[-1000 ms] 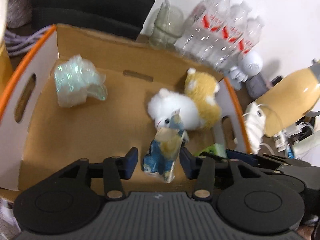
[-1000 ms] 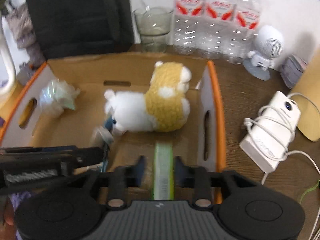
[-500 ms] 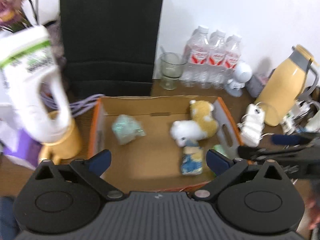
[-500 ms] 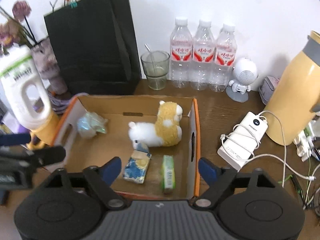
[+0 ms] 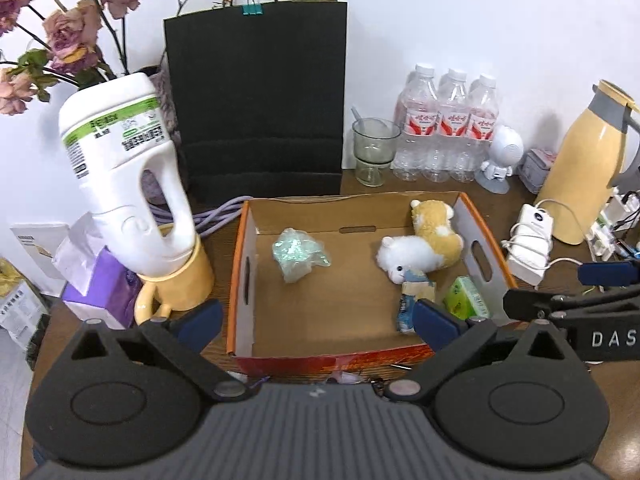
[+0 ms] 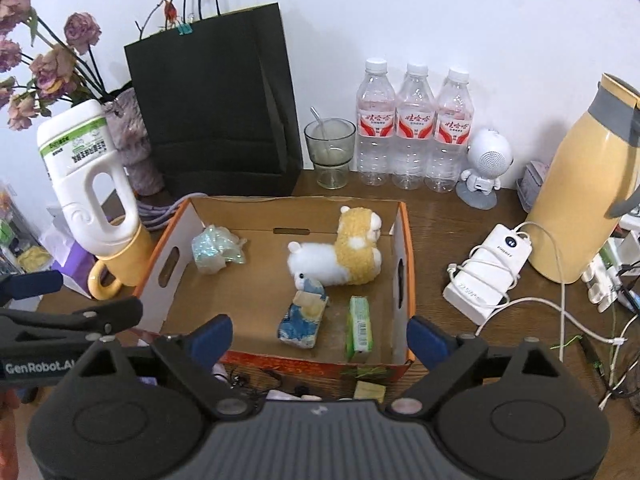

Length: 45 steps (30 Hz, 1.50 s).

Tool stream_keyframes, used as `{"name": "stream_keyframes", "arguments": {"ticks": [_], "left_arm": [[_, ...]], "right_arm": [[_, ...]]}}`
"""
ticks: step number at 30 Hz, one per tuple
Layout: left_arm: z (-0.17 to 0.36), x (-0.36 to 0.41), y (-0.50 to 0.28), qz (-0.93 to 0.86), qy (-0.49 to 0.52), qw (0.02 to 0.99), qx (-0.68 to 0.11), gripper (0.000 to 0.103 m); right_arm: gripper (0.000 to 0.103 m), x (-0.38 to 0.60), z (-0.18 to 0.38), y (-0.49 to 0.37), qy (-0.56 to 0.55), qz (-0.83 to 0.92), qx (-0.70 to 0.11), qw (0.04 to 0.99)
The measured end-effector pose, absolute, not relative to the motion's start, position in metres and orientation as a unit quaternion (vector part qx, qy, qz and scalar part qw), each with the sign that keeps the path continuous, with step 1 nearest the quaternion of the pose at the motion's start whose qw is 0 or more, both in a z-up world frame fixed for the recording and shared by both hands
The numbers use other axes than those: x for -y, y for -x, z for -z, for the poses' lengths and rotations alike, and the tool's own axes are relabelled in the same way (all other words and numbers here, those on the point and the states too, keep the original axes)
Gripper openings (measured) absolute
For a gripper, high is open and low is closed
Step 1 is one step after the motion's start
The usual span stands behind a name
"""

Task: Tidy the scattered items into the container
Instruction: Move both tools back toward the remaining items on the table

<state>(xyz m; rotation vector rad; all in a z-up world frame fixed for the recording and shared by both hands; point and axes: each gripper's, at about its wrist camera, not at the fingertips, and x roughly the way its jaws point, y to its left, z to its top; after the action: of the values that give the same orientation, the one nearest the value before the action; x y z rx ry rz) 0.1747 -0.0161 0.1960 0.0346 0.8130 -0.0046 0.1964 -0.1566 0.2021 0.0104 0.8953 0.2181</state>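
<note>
Wooden desk (image 5: 516, 200) against a white wall. Left view: beyond the left gripper (image 5: 318, 316), jaws just spread wide and empty, sits a cardboard box (image 5: 240, 280) holding a fluffy plush (image 5: 420, 246), a crinkly wrapper (image 5: 298, 252) and the blue pouch (image 5: 408, 304) it held a second ago. Right view: the right gripper (image 6: 320, 338) tilts downward, jaws likewise just opened; its green packet (image 6: 360, 328) now lies in the box.

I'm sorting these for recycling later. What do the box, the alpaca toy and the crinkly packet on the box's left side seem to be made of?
Box: corrugated cardboard, matte brown inside, judging by its cut handle slots.
Alpaca toy: plush fabric, with fluffy white and tan pile.
Crinkly packet: probably thin plastic film, glossy, iridescent and creased.
</note>
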Motion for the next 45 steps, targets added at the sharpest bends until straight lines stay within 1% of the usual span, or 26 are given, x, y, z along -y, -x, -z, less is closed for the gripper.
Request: {"name": "stream_keyframes", "arguments": {"ticks": [3,9,16,23,29,34,37,45], "left_arm": [[-0.187,0.018,-0.165,-0.015,-0.031,0.928,-0.372,0.103],[-0.158,0.015,-0.143,-0.039,-0.026,0.94,-0.339,0.103],[-0.128,0.013,-0.117,-0.055,-0.024,0.951,-0.303,0.103],[-0.11,0.011,-0.097,-0.054,-0.014,0.961,-0.271,0.103],[-0.084,0.015,-0.075,-0.043,-0.019,0.973,-0.225,0.103],[-0.07,0.016,-0.061,-0.013,-0.024,0.974,-0.224,0.103],[-0.059,0.015,-0.031,-0.013,-0.038,0.977,-0.211,0.103],[-0.022,0.009,0.034,0.005,-0.032,0.968,-0.25,0.103]], "right_arm": [[0.094,0.155,-0.193,-0.188,-0.016,-0.113,-0.419,0.901],[0.094,0.152,-0.165,-0.17,-0.03,-0.124,-0.39,0.912],[0.094,0.147,-0.135,-0.146,-0.013,-0.124,-0.349,0.929],[0.094,0.145,-0.113,-0.121,-0.005,-0.13,-0.308,0.942],[0.094,0.149,-0.092,-0.096,-0.015,-0.126,-0.266,0.956],[0.094,0.153,-0.075,-0.075,-0.013,-0.127,-0.25,0.96],[0.094,0.155,-0.065,-0.053,-0.018,-0.125,-0.245,0.961],[0.094,0.157,-0.027,0.003,-0.023,-0.134,-0.29,0.947]]}}
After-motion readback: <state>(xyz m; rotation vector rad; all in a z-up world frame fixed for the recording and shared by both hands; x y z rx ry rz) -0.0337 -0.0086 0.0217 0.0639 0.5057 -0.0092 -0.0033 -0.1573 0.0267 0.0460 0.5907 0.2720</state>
